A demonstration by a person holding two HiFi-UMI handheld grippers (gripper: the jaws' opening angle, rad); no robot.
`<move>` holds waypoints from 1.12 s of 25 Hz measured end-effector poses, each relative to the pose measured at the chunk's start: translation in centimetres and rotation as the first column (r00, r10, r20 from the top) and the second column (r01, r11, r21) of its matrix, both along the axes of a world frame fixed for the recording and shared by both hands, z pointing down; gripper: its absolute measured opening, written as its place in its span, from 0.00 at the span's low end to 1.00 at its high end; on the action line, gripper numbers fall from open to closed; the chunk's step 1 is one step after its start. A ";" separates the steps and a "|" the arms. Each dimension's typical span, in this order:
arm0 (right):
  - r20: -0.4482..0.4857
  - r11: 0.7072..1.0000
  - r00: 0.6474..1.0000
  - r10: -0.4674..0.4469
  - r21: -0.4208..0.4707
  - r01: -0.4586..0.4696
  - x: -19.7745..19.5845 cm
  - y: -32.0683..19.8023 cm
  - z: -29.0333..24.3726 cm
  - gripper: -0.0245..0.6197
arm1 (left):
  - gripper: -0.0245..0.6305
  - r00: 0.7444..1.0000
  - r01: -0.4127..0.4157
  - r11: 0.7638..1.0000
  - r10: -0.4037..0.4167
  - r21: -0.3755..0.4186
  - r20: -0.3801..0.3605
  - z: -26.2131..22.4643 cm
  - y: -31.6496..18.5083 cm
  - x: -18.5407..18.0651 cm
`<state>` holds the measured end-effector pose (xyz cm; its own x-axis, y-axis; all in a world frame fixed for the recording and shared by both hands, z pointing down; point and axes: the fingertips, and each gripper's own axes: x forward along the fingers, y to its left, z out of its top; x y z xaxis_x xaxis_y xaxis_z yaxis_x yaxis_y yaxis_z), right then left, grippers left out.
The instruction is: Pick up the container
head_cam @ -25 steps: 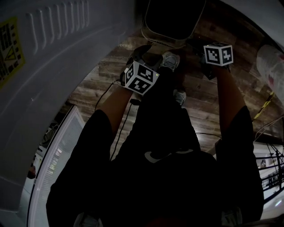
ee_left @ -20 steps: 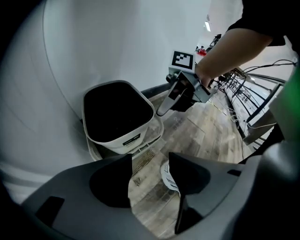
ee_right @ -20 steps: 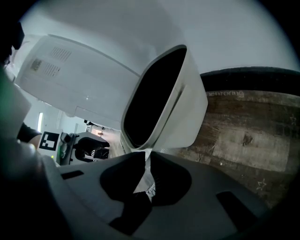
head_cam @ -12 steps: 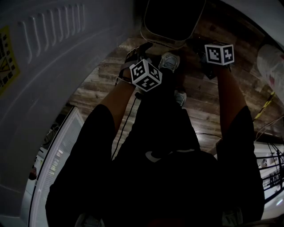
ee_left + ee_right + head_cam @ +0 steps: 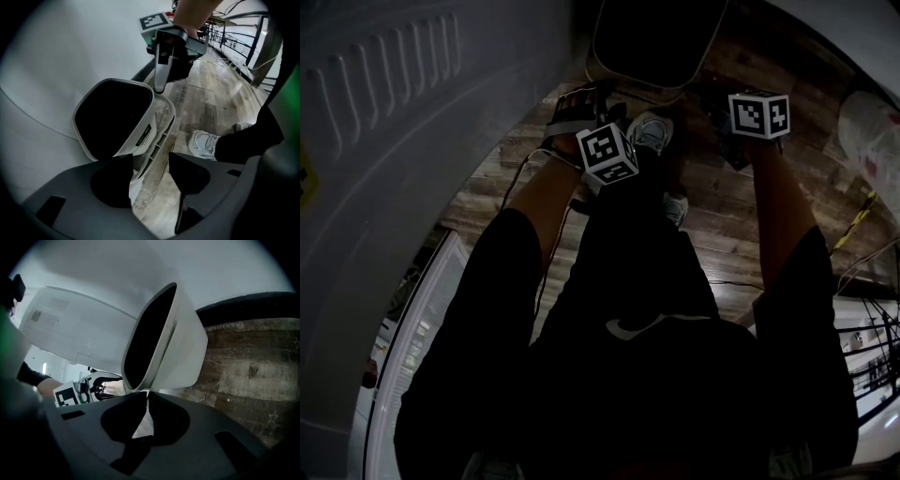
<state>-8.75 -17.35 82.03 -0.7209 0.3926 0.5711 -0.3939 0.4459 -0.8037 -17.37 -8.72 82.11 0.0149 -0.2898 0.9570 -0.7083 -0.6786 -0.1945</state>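
Jaws of the right gripper, just closing, pinch the rim of the white plastic open-topped container at 6 o'clock; left gripper holds its 2 jaws spread beside the ribbed wall.

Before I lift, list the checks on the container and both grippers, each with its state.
1. Right gripper on the container rim: ok; its jaws have just been closing, the rim between them.
2. Left gripper gripping: not ok; jaws apart, pressing on nothing.
3. Container's opening faces up: ok.
4. Container's inside empty: cannot tell; it shows only dark.
5. Shoe clear of the container: ok; beside it, a strip of floor between.
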 end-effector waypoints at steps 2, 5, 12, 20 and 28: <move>-0.001 1.000 1.000 0.006 -0.006 -0.006 0.1 0.0 0.0 0.09 | 0.40 0.998 -0.053 0.999 0.053 -0.012 0.029 0.7 -0.2 -0.2; 0.001 1.000 1.000 0.014 -0.009 -0.014 -0.2 0.1 -0.2 0.09 | 0.39 0.991 -0.122 0.992 0.123 -0.020 0.060 0.9 -0.6 -0.6; 0.017 1.000 1.000 0.009 -0.014 -0.009 -0.7 0.7 -0.4 0.09 | 0.22 0.974 -0.205 0.977 0.209 -0.058 0.088 1.6 -0.2 -0.5; 0.024 0.998 0.999 -0.027 0.052 0.026 -0.3 0.6 -0.6 0.09 | 0.19 0.955 -0.275 0.956 0.284 -0.106 0.087 1.1 -0.1 0.1; 0.066 0.984 0.996 -0.065 0.171 0.053 -0.4 -0.6 -4.2 0.09 | 0.18 0.954 -0.279 0.948 0.292 -0.153 0.064 -1.7 -0.1 1.0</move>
<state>-9.15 -18.00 77.86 -0.7402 0.3385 0.5810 -0.3073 0.5982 -0.7401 -16.38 -8.84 80.44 -0.0051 -0.1476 0.9890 -0.4660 -0.8747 -0.1330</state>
